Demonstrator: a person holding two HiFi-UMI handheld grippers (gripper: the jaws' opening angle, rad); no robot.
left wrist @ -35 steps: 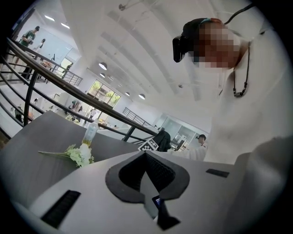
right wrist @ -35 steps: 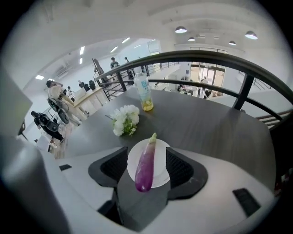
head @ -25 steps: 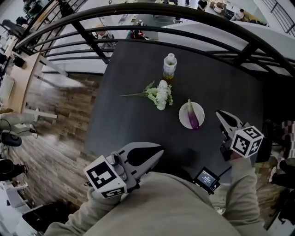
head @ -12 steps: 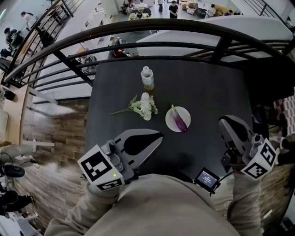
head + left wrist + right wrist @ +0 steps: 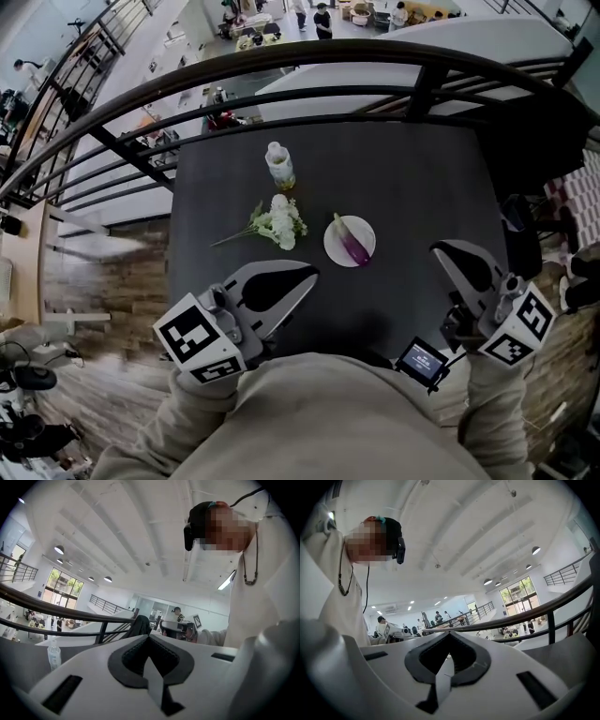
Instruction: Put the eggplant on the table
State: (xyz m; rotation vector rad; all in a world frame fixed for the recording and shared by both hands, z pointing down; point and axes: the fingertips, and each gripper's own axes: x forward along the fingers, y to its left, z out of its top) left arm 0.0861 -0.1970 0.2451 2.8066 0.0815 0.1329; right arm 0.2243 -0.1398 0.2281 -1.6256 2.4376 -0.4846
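Note:
A purple eggplant point(image 5: 353, 247) lies on a small white plate point(image 5: 366, 230) in the middle of the dark table point(image 5: 422, 178). My left gripper point(image 5: 309, 274) hovers over the table's near edge, left of the plate, shut and empty. My right gripper point(image 5: 438, 250) is held right of the plate, apart from it, also shut with nothing in it. In the left gripper view the jaws point(image 5: 149, 637) meet at the tip and point level across the room. In the right gripper view the jaws point(image 5: 450, 634) are likewise together and point level.
A bunch of white flowers point(image 5: 277, 223) lies left of the plate, and a small bottle point(image 5: 278, 165) stands behind it. A black curved railing point(image 5: 281, 70) runs past the table's far side. A small screen device point(image 5: 423, 361) hangs near my body. Wooden floor point(image 5: 112, 281) lies to the left.
Both grippers have risen toward the camera, the right one more, and it has pulled back from beside the plate. The eggplant stays on the plate. The head view has swung.

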